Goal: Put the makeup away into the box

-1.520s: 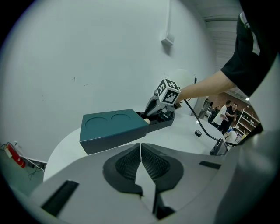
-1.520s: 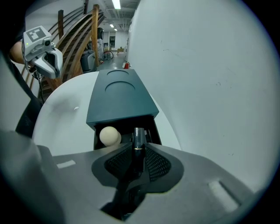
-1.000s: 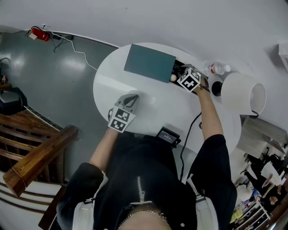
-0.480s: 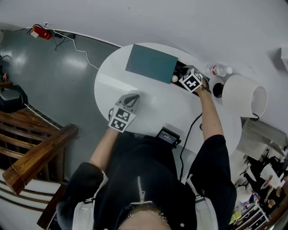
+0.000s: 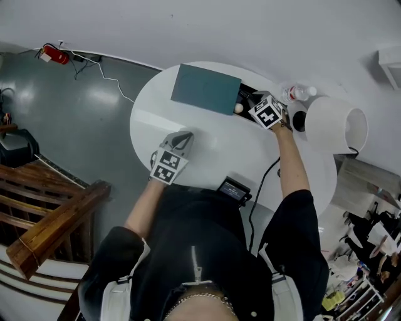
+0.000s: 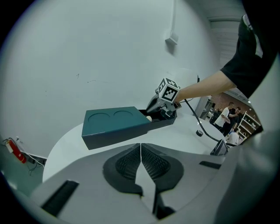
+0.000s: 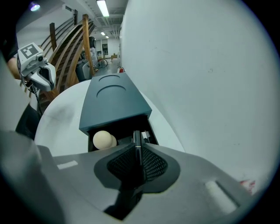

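box (image 5: 207,89): teal | ball (image 7: 103,140): cream | table (image 5: 207,150): white | slim stick (image 7: 137,139): probably black

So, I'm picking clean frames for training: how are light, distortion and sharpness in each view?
Head view: sharp, wide-angle bend, soft glare on the floor. Left gripper view: fisheye with dark corners, even light, box crisp. Right gripper view: same fisheye, drawer interior in deep shadow, ceiling lamps blown out.

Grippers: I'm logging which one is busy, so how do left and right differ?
The left gripper grips nothing, fingers together; the right gripper has just closed its fingers on a black pencil. The left gripper sits over bare table; the right gripper hangs at the box's open drawer. Both bear marker cubes.
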